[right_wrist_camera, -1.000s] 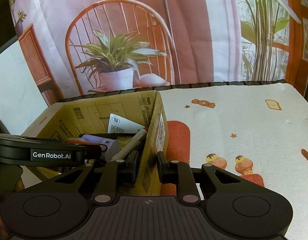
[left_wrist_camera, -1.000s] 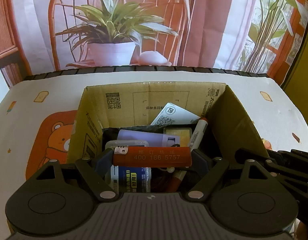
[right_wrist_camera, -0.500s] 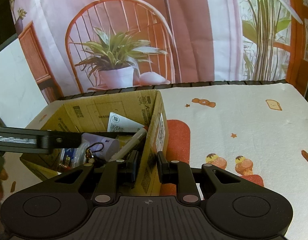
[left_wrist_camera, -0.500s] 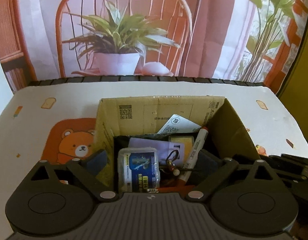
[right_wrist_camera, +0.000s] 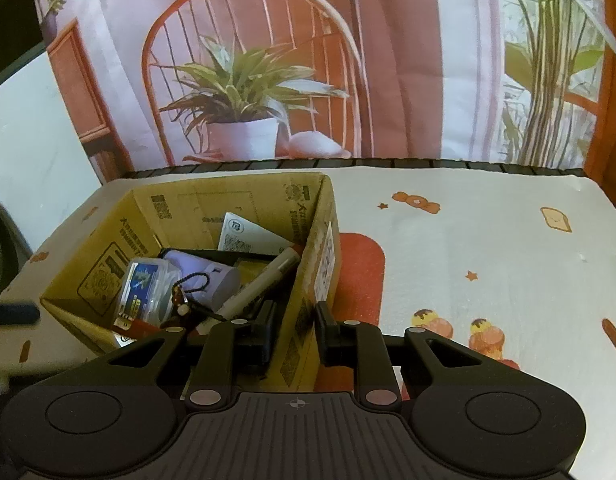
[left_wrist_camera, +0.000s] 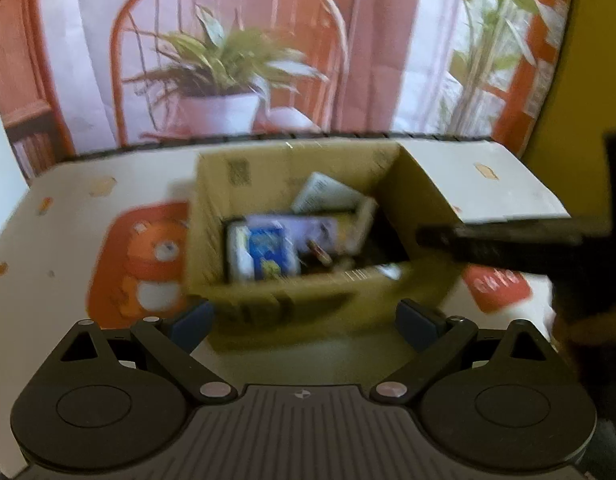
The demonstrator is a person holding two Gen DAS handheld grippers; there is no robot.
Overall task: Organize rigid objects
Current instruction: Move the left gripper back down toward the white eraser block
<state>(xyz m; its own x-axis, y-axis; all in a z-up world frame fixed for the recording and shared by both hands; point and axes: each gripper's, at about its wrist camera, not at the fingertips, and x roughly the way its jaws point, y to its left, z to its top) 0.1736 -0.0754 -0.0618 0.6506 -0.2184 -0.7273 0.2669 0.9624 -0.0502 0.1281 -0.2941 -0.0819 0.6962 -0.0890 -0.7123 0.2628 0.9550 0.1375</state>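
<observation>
An open cardboard box (right_wrist_camera: 108, 264) stands on the patterned tablecloth (right_wrist_camera: 488, 264). Inside lie a clear case with a blue label (right_wrist_camera: 142, 292), a lilac object (right_wrist_camera: 212, 276), a marker (right_wrist_camera: 264, 280), a white QR card (right_wrist_camera: 248, 236), a beaded charm (right_wrist_camera: 184, 300) and an orange tube (right_wrist_camera: 136, 324) low at the front. My right gripper (right_wrist_camera: 296, 328) is shut on the box's right wall near its front corner. In the blurred left wrist view, my left gripper (left_wrist_camera: 306, 320) stands wide open and empty, back from the box (left_wrist_camera: 292, 292).
A printed backdrop (right_wrist_camera: 248, 80) of a chair and a potted plant hangs behind the table's far edge. To the right of the box the cloth shows only printed sweets and stars. The right gripper's dark body (left_wrist_camera: 500, 240) crosses the left wrist view.
The left gripper let go of the orange tube in the box, opened wide and drew back towards me, so the box looks farther off. The right gripper has kept still on the wall.
</observation>
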